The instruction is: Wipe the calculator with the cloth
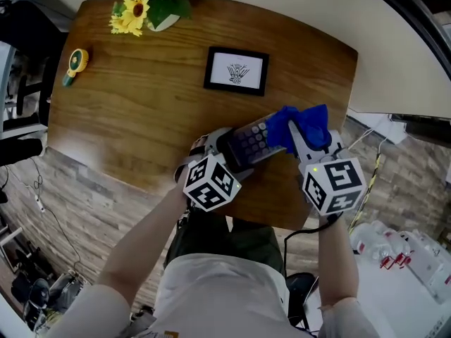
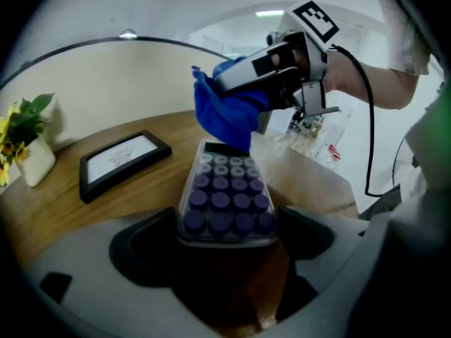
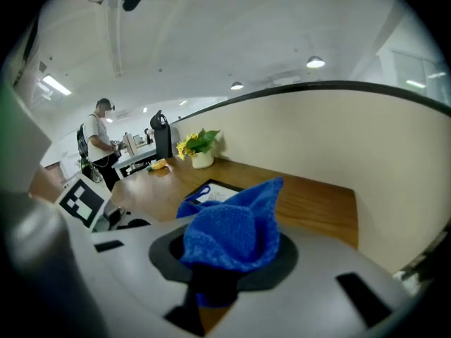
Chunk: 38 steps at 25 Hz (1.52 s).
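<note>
Wiping step: the left tool [image 2: 225, 241] clamps the calculator [image 2: 224, 199] above the table's [image 1: 141, 104] near edge; the right tool [image 3: 225, 273], closed on the cloth [image 3: 232, 234], presses it at the display end, so next likely calls for a stroke across the keys

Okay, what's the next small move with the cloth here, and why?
Probably drag the blue knitted cloth, held by the right gripper, along the purple-keyed calculator toward the left gripper clamping it: the cloth covers only its far end.

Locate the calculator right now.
Head view, near-right part of the table: calculator clamped in the left tool, far end under the blue cloth in the right tool.
</note>
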Each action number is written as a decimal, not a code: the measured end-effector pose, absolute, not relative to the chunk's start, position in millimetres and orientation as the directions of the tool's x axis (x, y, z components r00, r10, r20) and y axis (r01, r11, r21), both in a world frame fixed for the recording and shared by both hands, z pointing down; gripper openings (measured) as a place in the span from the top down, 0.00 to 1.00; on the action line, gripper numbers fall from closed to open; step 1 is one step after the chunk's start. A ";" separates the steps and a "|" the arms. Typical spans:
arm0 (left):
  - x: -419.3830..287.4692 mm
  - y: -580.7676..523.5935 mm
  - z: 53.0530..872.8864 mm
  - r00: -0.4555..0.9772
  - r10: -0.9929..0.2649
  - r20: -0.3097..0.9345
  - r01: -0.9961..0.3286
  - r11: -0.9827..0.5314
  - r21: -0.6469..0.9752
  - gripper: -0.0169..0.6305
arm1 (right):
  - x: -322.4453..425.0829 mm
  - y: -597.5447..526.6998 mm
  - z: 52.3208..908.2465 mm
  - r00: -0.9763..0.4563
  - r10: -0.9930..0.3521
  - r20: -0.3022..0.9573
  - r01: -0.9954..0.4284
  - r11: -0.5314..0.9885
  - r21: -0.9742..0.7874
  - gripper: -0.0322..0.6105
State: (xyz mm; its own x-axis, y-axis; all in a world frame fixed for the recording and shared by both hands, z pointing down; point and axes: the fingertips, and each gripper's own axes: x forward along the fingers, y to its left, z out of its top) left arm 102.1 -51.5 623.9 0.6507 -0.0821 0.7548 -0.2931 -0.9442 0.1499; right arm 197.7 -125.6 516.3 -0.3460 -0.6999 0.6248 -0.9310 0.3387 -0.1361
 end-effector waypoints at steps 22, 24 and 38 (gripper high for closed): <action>101.0 -51.6 621.5 0.678 -0.095 0.729 -0.295 -0.943 0.151 0.28 | 165.0 -88.9 580.1 -0.267 -0.544 0.796 -0.883 0.468 0.024 0.80; 100.5 -51.8 621.3 0.681 -0.098 0.726 -0.296 -0.943 0.150 0.28 | 169.1 -77.2 580.0 -0.269 -0.518 0.812 -0.886 0.464 0.003 0.80; 100.9 -50.0 619.8 0.707 -0.111 0.698 -0.294 -0.944 0.148 0.28 | 201.0 -28.2 570.3 -0.224 -0.346 0.911 -0.889 0.455 -0.046 0.80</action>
